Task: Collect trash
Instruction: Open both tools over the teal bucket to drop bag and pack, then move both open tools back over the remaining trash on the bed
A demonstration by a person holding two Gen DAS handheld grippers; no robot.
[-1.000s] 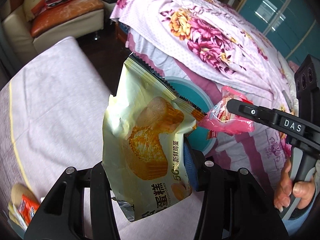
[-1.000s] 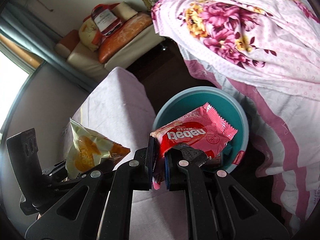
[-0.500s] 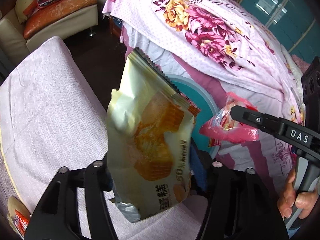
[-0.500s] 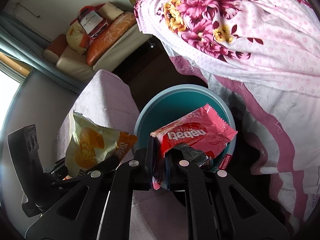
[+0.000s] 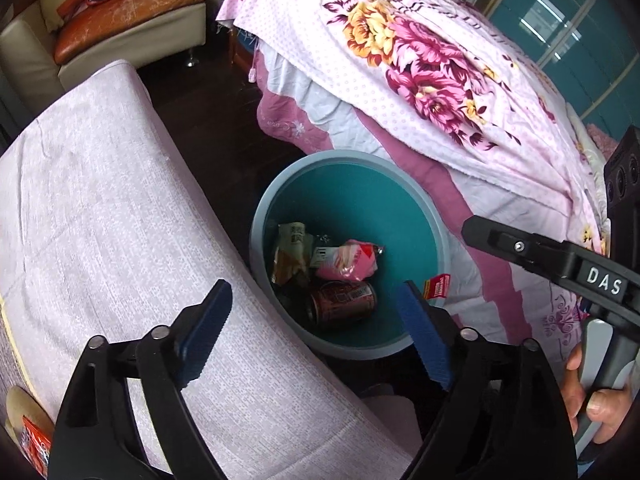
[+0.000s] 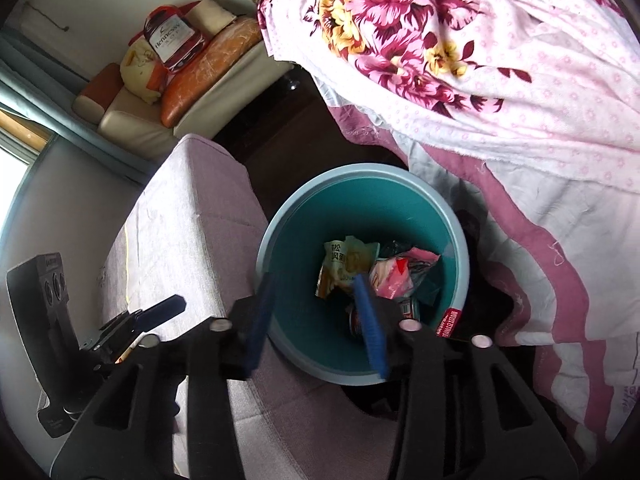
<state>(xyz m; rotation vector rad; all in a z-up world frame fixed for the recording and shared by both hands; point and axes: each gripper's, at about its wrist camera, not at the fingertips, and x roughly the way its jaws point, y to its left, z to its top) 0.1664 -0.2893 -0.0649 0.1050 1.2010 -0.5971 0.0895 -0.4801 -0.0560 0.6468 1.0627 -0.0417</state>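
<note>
A teal trash bin (image 5: 424,208) stands on the dark floor between a pink-covered bench and a bed; it also shows in the right wrist view (image 6: 452,232). Inside lie a yellow cake wrapper (image 5: 292,256), a pink wafer wrapper (image 5: 352,260) and a brown can (image 5: 344,304). The right wrist view shows the yellow wrapper (image 6: 344,264) and the pink wrapper (image 6: 396,276) too. My left gripper (image 5: 316,312) is open and empty above the bin's near rim. My right gripper (image 6: 316,292) is open and empty over the bin; it also shows in the left wrist view (image 5: 520,248).
The pink-covered bench (image 5: 100,216) runs along the bin's left. A bed with a floral quilt (image 5: 432,72) hangs over the right side. A sofa with cushions (image 5: 120,32) stands at the back. More wrappers (image 5: 28,432) lie at the bench's near left corner.
Both grippers have opened. The yellow cake wrapper left my left gripper and the pink wafer wrapper left my right gripper; both now lie in the bin.
</note>
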